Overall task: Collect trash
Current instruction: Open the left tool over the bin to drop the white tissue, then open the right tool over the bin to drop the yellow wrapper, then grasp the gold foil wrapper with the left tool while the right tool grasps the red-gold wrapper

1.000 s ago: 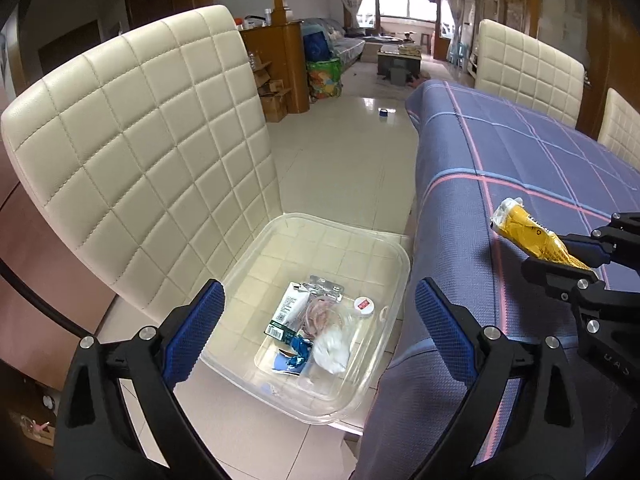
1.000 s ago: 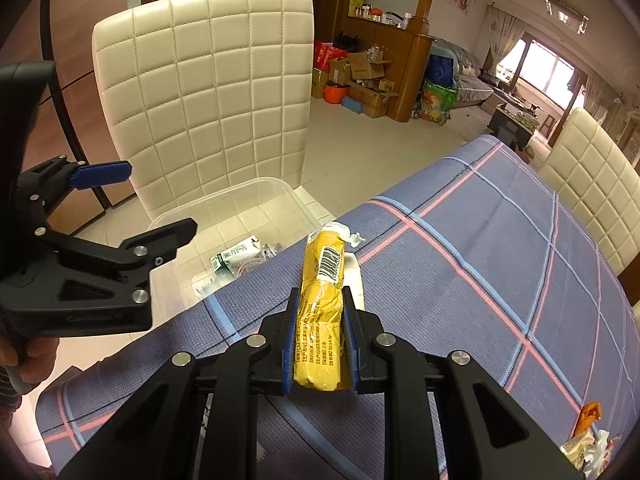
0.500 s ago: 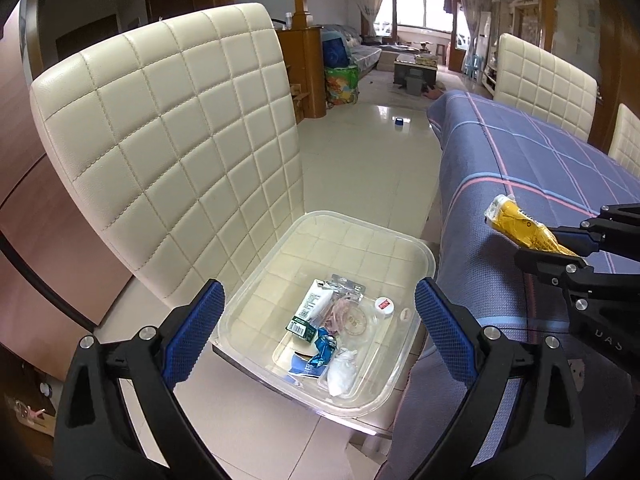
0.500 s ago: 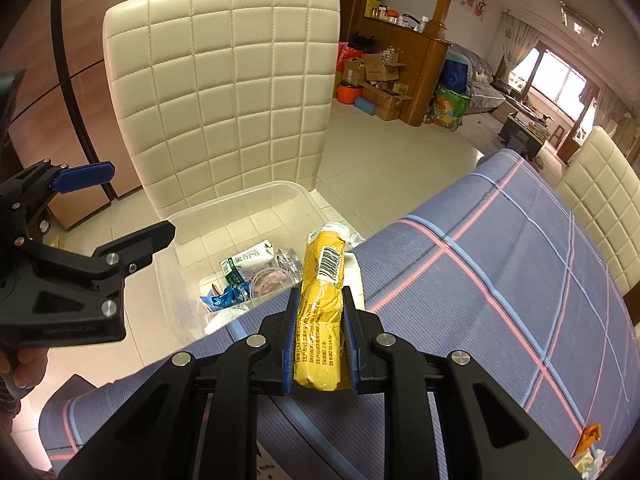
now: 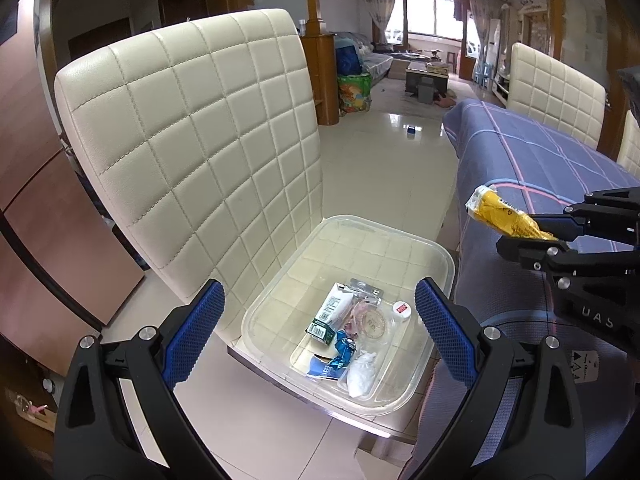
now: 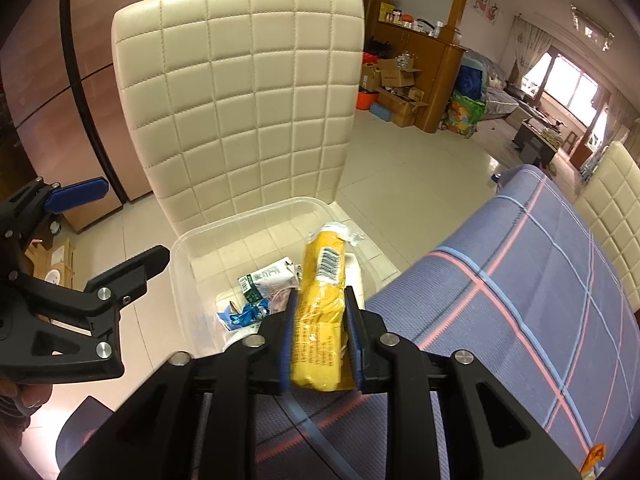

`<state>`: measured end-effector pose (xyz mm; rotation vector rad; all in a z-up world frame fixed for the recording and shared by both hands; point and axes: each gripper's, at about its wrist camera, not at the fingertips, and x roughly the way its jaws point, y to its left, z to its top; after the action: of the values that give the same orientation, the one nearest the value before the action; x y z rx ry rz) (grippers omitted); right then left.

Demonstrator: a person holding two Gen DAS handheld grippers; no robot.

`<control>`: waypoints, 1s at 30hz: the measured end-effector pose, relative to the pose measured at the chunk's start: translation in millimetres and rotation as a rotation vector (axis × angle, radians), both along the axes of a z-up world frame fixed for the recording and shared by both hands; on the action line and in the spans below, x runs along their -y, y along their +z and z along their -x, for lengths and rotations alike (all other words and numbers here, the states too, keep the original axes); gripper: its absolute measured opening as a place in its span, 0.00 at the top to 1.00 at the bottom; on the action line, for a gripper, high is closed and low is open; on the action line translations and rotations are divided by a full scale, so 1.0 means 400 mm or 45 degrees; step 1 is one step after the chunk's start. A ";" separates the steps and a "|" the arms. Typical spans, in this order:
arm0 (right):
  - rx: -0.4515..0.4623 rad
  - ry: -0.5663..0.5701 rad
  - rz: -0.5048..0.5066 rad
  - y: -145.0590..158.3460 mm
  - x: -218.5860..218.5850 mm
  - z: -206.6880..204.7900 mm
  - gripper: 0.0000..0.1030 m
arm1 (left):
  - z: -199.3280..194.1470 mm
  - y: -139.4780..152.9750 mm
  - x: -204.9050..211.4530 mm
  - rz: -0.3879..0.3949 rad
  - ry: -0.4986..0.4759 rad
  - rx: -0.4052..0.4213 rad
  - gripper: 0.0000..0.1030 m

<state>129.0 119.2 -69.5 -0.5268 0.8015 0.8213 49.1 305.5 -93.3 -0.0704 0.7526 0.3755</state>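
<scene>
A clear plastic bin [image 5: 360, 222] stands on a cream chair seat and holds a green-white carton [image 5: 330, 314], a blue wrapper [image 5: 340, 354] and white tissue [image 5: 360, 372]. My left gripper [image 5: 318, 292] hangs open above the bin with nothing between its fingers. My right gripper [image 6: 320, 300] has a yellow packet [image 6: 324, 256] between its pads. Its jaws are opening, and the pads still touch the packet's sides. The packet's far end juts over the bin's [image 6: 240, 224] near rim, beside the table edge. The left wrist view shows the packet [image 5: 504, 216] at the right.
The cream quilted chair back [image 5: 200, 140] rises behind the bin. A table under a blue plaid cloth [image 6: 520, 280] fills the right side, with an orange wrapper [image 6: 592, 456] at its near corner. Tiled floor lies beyond, with more chairs at the far right.
Both grippers have shifted left toward the chair. The yellow packet now reaches over the bin instead of the tablecloth. The right jaws stand slightly wider around it.
</scene>
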 end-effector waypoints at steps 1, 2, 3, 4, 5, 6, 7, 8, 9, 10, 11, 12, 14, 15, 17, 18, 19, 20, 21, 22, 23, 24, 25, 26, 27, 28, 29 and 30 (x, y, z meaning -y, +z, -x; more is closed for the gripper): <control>0.013 0.002 0.006 0.001 -0.002 0.002 0.65 | 0.001 -0.001 -0.002 -0.001 0.002 -0.001 0.08; 0.035 0.007 0.011 0.002 -0.006 0.007 0.45 | 0.002 -0.001 -0.004 -0.002 0.003 0.000 0.08; 0.065 0.009 0.007 0.006 -0.006 0.013 0.32 | 0.003 -0.001 -0.004 -0.004 0.004 0.001 0.08; 0.122 0.000 -0.008 0.014 -0.002 0.021 0.30 | 0.005 -0.001 -0.006 -0.006 0.008 0.003 0.08; 0.134 -0.001 -0.016 0.017 -0.002 0.023 0.29 | 0.006 0.000 -0.008 -0.003 0.009 0.005 0.08; 0.134 -0.004 -0.023 0.021 0.001 0.021 0.29 | 0.007 0.000 -0.010 0.002 0.010 0.006 0.08; 0.125 -0.016 -0.022 0.022 0.003 0.016 0.29 | 0.008 -0.001 -0.010 0.004 0.011 0.005 0.08; 0.120 -0.026 -0.020 0.021 0.007 0.012 0.29 | 0.008 -0.001 -0.011 0.007 0.012 0.005 0.08; 0.115 -0.031 -0.022 0.022 0.010 0.008 0.29 | 0.008 -0.001 -0.010 0.008 0.011 0.004 0.08; 0.104 -0.040 -0.024 0.021 0.017 0.003 0.29 | 0.008 0.000 -0.008 0.008 0.009 0.005 0.08; 0.097 -0.049 -0.025 0.021 0.022 -0.002 0.29 | 0.006 0.002 -0.005 0.006 0.006 0.007 0.08; 0.089 -0.055 -0.026 0.020 0.026 -0.005 0.29 | 0.006 0.004 0.000 0.005 0.002 0.008 0.08; 0.063 -0.071 -0.036 0.021 0.039 -0.013 0.29 | 0.003 0.006 0.008 0.004 -0.009 0.005 0.08; 0.054 -0.079 -0.042 0.022 0.045 -0.015 0.29 | 0.001 0.008 0.013 0.002 -0.014 0.003 0.08; 0.049 -0.098 -0.051 0.026 0.065 -0.017 0.29 | 0.000 0.014 0.028 -0.011 -0.028 0.003 0.08; 0.049 -0.104 -0.055 0.028 0.075 -0.015 0.29 | 0.000 0.019 0.033 -0.015 -0.034 0.004 0.08; 0.048 -0.114 -0.061 0.032 0.091 -0.014 0.29 | -0.001 0.023 0.036 -0.016 -0.039 0.006 0.08; 0.045 -0.124 -0.067 0.035 0.107 -0.013 0.29 | -0.002 0.030 0.043 -0.013 -0.048 0.009 0.08; 0.043 -0.133 -0.070 0.036 0.120 -0.012 0.29 | -0.005 0.035 0.051 -0.007 -0.060 0.011 0.08; 0.041 -0.146 -0.075 0.038 0.140 -0.011 0.29 | -0.009 0.041 0.064 -0.001 -0.078 0.009 0.08; 0.042 -0.160 -0.078 0.041 0.159 -0.010 0.29 | -0.013 0.045 0.078 0.000 -0.094 0.005 0.07; 0.048 -0.177 -0.082 0.045 0.180 -0.009 0.29 | -0.017 0.048 0.092 -0.003 -0.111 0.001 0.07; 0.053 -0.191 -0.086 0.049 0.196 -0.008 0.29 | -0.021 0.051 0.107 -0.007 -0.127 0.000 0.06; 0.056 -0.205 -0.091 0.053 0.220 -0.005 0.29 | -0.026 0.058 0.131 -0.017 -0.149 0.002 0.04; 0.058 -0.220 -0.096 0.057 0.241 -0.003 0.29 | -0.030 0.062 0.153 -0.025 -0.170 0.005 0.04; 0.063 -0.239 -0.100 0.061 0.268 0.001 0.29 | -0.034 0.068 0.178 -0.033 -0.195 0.006 0.04; 0.069 -0.258 -0.103 0.064 0.296 0.004 0.29 | -0.038 0.071 0.198 -0.038 -0.214 0.006 0.04; 0.075 -0.273 -0.104 0.066 0.317 0.007 0.29 | -0.044 0.076 0.227 -0.045 -0.243 0.007 0.04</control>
<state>126.2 -7.7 -43.1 -0.3832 0.7522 0.6351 66.5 214.6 -63.0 0.0338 0.7404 0.2068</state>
